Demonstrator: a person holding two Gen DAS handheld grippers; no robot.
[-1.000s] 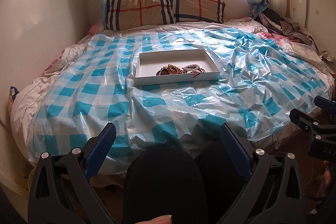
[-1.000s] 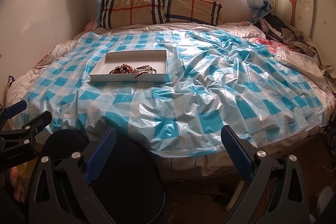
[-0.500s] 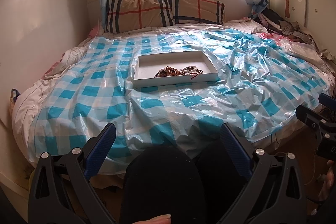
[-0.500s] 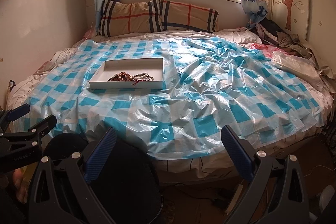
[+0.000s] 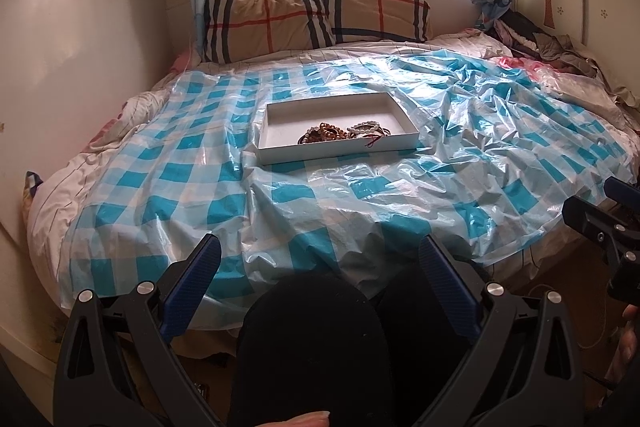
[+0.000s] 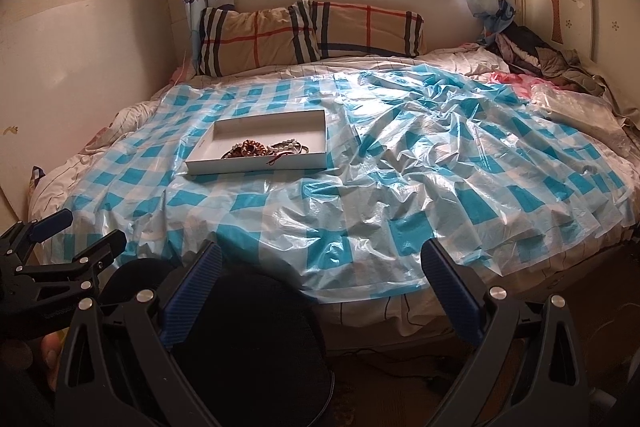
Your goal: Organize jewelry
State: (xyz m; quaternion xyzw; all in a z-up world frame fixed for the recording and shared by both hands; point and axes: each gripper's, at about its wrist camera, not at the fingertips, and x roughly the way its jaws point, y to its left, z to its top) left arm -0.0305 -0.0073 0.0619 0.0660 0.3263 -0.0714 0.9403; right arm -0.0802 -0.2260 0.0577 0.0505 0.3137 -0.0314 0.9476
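Bed [image 5: 100, 195]: open checked plastic sheet [image 5: 320, 195] before white tray [image 5: 280, 151] | Obstacles: dark knees [image 5: 312, 339] below; pillows [image 5: 312, 19], clothes pile [image 5: 540, 43] behind.

One white tray [image 5: 276, 131] lies on one bed [image 5: 100, 171], under one checked plastic sheet [image 5: 460, 163]. Two plaid pillows [image 5: 260, 23] sit behind. The bracelets [image 5: 324, 134] are too tangled to count.

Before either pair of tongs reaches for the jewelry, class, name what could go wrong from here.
1. The bead bracelets lie heaped with the pale ones in the white tray; lifting one may drag others out.
2. A red cord hangs over the tray's front wall and could snag.
3. The tray sits on crinkled checked plastic sheet, so a push may slide it.
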